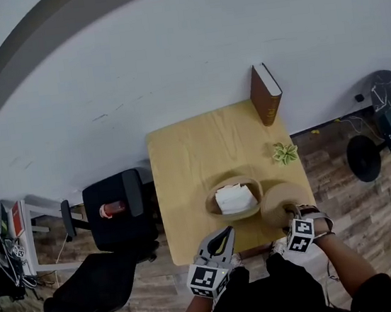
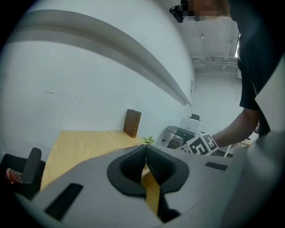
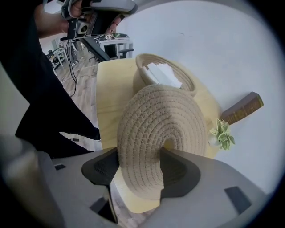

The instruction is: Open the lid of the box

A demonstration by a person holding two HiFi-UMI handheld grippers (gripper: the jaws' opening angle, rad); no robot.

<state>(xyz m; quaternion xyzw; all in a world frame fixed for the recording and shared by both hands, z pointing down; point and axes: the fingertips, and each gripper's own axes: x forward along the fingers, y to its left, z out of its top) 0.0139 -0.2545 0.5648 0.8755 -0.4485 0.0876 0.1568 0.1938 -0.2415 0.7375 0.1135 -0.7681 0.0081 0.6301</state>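
1. The lid [image 3: 160,124] is pinched by the right gripper [image 3: 140,167]. The pads are set on either side of its lower part, so the disc is carried tilted with its coiled top turned toward the gripper's camera.
2. The lid is held just beside the box [image 1: 251,184], on its right, over the near right part of the table [image 1: 188,153]. This is judged to be a spot where it can be put down without covering the opening again. Whether its lower edge touches the wood cannot be told.
3. The right gripper is pointed steeply down, which is judged to suit lowering the lid onto the table.
4. The left gripper [image 1: 221,240] is held at the table's near edge, just short of the box, with its jaws pressed together and nothing between them. It is judged to be parked out of the way, since the box is not being steadied.
5. The box is seen standing uncovered near the table's near edge, with white folded paper [image 1: 235,198] lying inside. The opening itself is therefore judged done, with only the setting down of the lid left.
6. The lid is seen as a round, shallow dome of pale rope wound in a spiral, thick and soft-looking, matching the wall of the box. Some give under the pads is to be expected.
7. A book [image 1: 266,94] and a small plant [image 1: 285,152] are placed farther back on the right side of the table, apart from the lid.
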